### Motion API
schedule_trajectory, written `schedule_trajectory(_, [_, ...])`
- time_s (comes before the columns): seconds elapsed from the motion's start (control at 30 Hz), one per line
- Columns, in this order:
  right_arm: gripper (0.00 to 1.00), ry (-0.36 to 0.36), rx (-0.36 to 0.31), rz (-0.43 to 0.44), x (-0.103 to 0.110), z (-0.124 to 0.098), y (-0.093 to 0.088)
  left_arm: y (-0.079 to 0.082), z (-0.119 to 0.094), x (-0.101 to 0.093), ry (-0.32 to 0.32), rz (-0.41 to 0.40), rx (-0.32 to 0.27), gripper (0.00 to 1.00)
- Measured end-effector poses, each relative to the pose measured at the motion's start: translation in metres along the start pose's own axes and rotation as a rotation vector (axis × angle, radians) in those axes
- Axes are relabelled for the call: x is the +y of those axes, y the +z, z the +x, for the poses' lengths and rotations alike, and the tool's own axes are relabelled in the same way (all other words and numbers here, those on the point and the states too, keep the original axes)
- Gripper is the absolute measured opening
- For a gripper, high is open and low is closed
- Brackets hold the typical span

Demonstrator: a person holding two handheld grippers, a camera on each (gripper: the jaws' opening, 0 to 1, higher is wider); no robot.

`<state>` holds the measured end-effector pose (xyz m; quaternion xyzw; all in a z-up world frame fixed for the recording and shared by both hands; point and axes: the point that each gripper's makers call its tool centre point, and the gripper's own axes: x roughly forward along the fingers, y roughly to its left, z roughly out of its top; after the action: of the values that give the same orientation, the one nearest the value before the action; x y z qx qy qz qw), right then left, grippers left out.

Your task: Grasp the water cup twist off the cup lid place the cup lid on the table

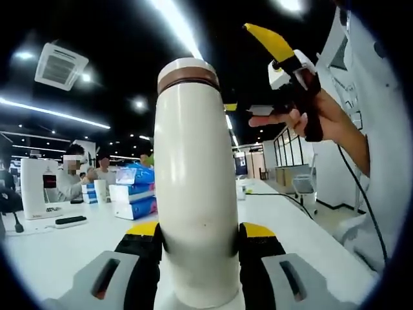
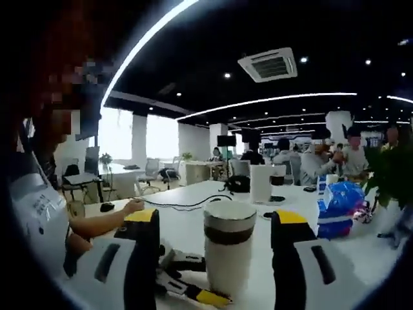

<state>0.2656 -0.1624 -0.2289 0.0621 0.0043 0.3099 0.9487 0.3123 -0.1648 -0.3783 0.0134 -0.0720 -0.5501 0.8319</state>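
A tall cream water cup [image 1: 193, 213] stands upright between my left gripper's [image 1: 200, 229] black, yellow-tipped jaws, which are shut on its lower body. Its lid [image 1: 187, 71] has a cream top over a brown band. A hand holds my right gripper [image 1: 251, 74] up at the right of the lid, open and apart from it. In the right gripper view the cup [image 2: 227, 258] and its lid [image 2: 229, 223] stand ahead between the spread jaws of my right gripper [image 2: 216, 216], with gaps on both sides. The left gripper [image 2: 184, 274] shows low beside the cup.
The white table [image 1: 58, 252] carries blue-and-white boxes [image 1: 132, 197], a white upright unit [image 1: 32, 187] and a dark remote [image 1: 71, 221]. A person's white sleeve [image 1: 381, 129] fills the right side. A blue bag [image 2: 342, 200], a white container [image 2: 261, 184] and seated people lie beyond.
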Motion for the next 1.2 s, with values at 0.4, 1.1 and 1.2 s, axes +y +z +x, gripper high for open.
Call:
schedule_trajectory(0.4, [0.58,-0.004,0.057,-0.04,-0.011,0.04,-0.008,0.0,0.0,0.0,-0.001,0.002,0.001,0.48])
schedule_trajectory(1.1, [0.45,0.142,0.122,-0.12,-0.01,0.038,-0.012,0.001,0.001,0.0,-0.003,-0.001,0.001,0.48])
schedule_trajectory(1.2, [0.45,0.207,0.106,-0.125,-0.008,0.037,-0.012,0.001,0.0,-0.001,-0.004,-0.001,0.0,0.48])
